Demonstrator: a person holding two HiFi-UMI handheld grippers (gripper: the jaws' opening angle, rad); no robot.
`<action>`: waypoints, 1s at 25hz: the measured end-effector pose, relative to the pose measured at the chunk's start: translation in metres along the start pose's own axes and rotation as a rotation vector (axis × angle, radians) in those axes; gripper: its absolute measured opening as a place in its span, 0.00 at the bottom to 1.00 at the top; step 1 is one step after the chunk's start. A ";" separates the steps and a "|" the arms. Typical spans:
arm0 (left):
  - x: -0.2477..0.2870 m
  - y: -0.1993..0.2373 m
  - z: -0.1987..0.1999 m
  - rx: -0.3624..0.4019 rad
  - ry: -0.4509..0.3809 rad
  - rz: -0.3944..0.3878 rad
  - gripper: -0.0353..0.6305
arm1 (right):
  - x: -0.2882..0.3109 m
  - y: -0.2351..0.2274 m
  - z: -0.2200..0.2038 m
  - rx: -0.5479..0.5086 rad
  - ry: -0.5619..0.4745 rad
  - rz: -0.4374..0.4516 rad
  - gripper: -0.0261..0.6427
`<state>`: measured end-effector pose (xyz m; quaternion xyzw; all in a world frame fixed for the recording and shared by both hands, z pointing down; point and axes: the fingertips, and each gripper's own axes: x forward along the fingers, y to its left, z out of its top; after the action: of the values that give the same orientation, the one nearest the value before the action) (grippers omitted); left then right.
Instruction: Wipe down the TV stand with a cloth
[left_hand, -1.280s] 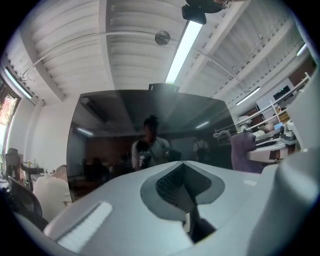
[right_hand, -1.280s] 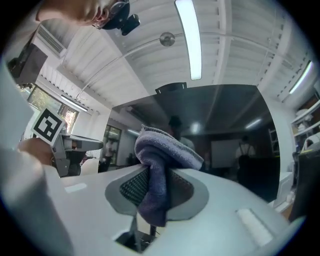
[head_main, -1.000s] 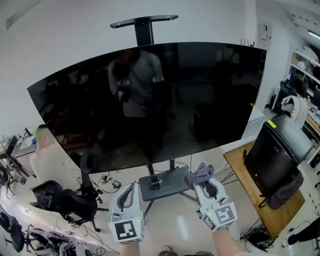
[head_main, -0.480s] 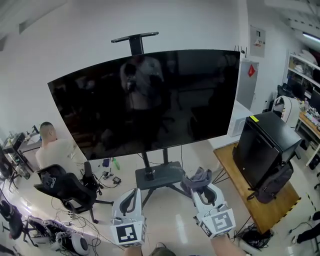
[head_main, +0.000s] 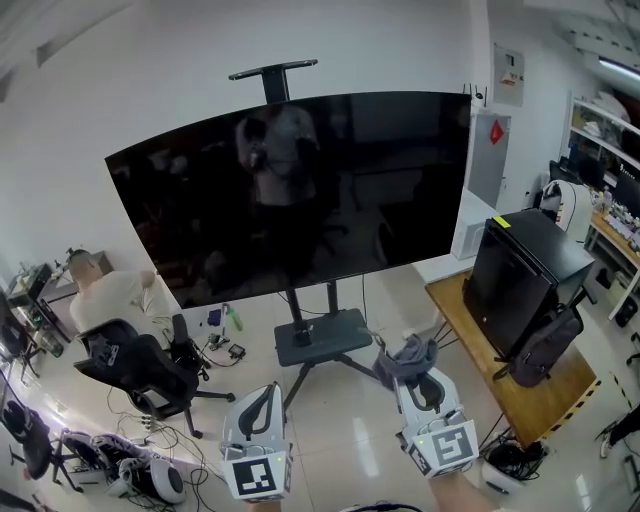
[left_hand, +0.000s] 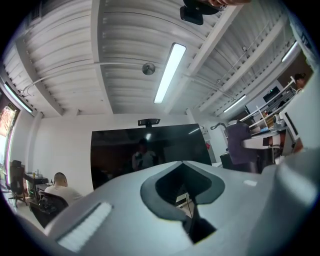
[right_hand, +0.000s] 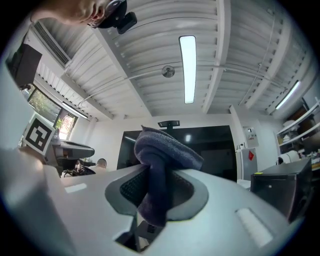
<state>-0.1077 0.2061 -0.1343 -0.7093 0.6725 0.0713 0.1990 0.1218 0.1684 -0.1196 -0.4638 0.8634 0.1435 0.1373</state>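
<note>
A large black TV (head_main: 300, 190) stands on a dark rolling stand whose base shelf (head_main: 322, 336) sits low on the tiled floor. In the head view my right gripper (head_main: 415, 372) is just right of that base, shut on a dark grey-blue cloth (head_main: 405, 358). The right gripper view shows the cloth (right_hand: 161, 165) bunched between the jaws, draping down, with the TV (right_hand: 205, 150) beyond. My left gripper (head_main: 258, 410) hangs lower left of the base, jaws closed together with nothing in them; its own view shows the TV (left_hand: 145, 152) ahead.
A person (head_main: 100, 300) sits at the left beside a black office chair (head_main: 140, 368). Cables and small items (head_main: 222, 330) litter the floor left of the stand. A black cabinet (head_main: 522, 275) with a backpack (head_main: 545, 345) stands on a wooden platform (head_main: 500, 370) at right.
The view has pulled back and steadied; the TV and stand sit farther off. Both grippers dropped lower in frame, the right one still holding the cloth.
</note>
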 end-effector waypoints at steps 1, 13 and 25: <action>-0.005 0.002 -0.002 -0.003 -0.002 -0.002 0.06 | 0.000 0.003 -0.001 0.001 0.003 -0.002 0.16; -0.022 0.012 -0.001 -0.018 0.011 -0.086 0.06 | -0.009 0.046 0.003 -0.008 0.041 -0.007 0.16; -0.031 0.010 -0.002 -0.036 0.073 -0.124 0.06 | -0.014 0.061 0.017 -0.025 0.035 -0.010 0.16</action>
<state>-0.1206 0.2334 -0.1230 -0.7553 0.6325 0.0449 0.1657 0.0795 0.2178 -0.1224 -0.4720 0.8616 0.1453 0.1170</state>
